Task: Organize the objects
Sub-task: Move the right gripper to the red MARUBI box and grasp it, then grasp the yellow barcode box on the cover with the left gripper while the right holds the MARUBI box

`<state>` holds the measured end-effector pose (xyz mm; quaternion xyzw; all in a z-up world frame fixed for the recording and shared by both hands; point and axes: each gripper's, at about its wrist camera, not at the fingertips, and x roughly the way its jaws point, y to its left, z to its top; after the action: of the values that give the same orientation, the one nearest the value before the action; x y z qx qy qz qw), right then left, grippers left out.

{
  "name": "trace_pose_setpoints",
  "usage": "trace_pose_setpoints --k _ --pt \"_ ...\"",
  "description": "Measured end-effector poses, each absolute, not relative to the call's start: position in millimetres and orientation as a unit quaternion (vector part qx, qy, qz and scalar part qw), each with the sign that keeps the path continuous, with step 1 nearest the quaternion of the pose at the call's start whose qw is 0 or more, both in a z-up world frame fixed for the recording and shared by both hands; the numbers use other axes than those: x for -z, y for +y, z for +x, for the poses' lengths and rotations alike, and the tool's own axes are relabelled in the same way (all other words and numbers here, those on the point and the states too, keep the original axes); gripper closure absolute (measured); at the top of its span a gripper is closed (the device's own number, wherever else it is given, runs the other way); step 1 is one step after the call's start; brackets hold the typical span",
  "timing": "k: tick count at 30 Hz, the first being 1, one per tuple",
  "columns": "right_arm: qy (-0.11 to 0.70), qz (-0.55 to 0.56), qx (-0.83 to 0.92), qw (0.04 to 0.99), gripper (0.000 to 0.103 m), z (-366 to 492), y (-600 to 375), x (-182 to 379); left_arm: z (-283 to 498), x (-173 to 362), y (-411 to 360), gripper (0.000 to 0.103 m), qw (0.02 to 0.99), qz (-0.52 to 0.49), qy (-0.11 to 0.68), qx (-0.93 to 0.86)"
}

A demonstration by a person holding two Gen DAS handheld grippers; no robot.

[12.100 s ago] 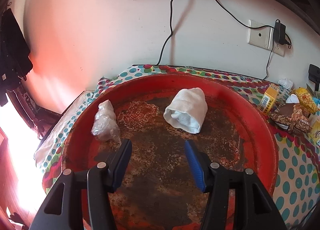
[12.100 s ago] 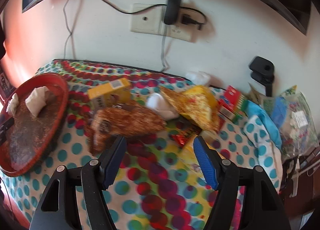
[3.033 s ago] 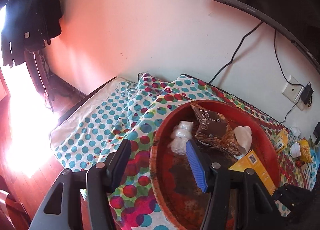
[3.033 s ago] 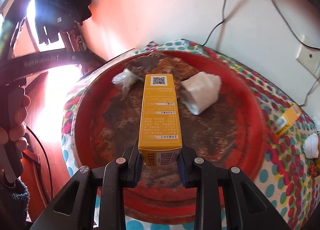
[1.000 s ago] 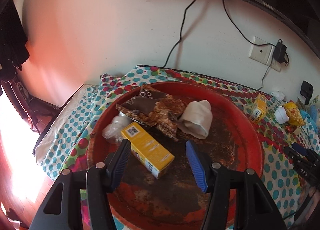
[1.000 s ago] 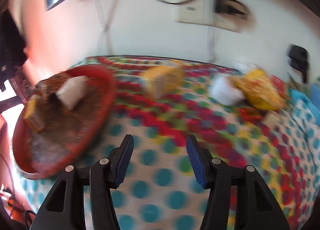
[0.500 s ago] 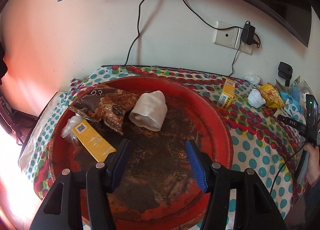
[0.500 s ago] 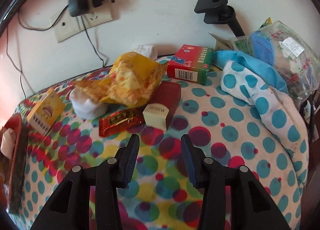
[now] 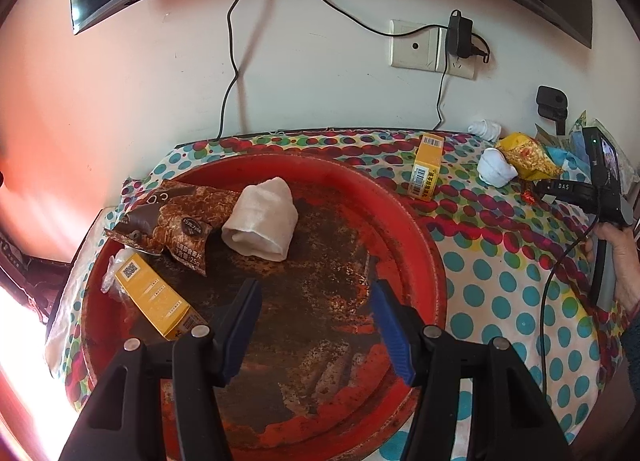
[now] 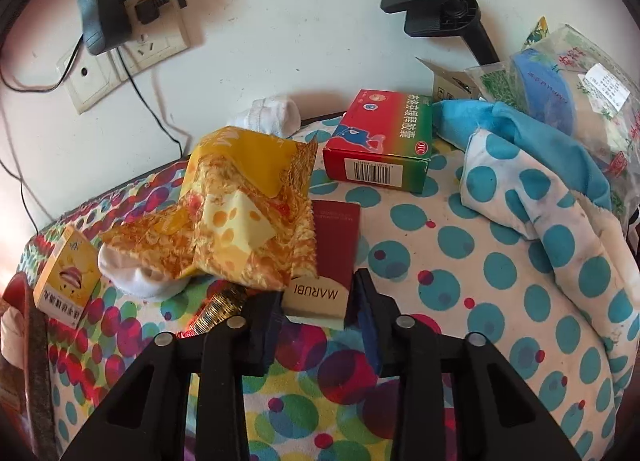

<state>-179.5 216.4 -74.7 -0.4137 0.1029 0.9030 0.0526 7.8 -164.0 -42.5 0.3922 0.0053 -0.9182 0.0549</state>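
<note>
Since half a second ago my right claw [image 10: 314, 311] has closed in on the MARUBI box [image 10: 334, 257], its jaws now narrow and flanking it, full grip not certain. My left claw [image 9: 314, 315] hangs wide over the red tray [image 9: 416, 229]. 4 things lie in that tray: yellow carton [image 9: 154, 301], brown snack bag [image 9: 176, 217], white roll [image 9: 262, 219], clear wrap [image 9: 109, 275]. Right of the tray on the desk [image 9: 500, 301], the red-green box [image 10: 380, 143], cheese packet [image 10: 236, 217] and second yellow carton [image 9: 426, 171] wait.
</note>
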Motion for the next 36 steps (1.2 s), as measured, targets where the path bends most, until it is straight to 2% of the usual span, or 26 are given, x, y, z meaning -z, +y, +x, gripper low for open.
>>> trace_pose_setpoints --k 4,16,23,36 --pt "0.106 -0.414 -0.903 0.038 0.074 -165 213 75 8 43 -158 0.044 0.051 0.393 -0.002 0.918" --pt "0.046 -0.422 -0.905 -0.019 0.075 -111 176 74 -17 31 -121 0.044 0.012 0.393 -0.042 0.919" --pt "0.048 -0.426 -0.903 -0.027 0.075 -115 177 74 -67 30 -91 0.044 -0.036 0.422 -0.064 0.903" --pt "0.042 -0.429 -0.902 -0.023 0.075 -116 176 75 -155 61 -57 0.044 -0.025 0.473 -0.100 0.875"
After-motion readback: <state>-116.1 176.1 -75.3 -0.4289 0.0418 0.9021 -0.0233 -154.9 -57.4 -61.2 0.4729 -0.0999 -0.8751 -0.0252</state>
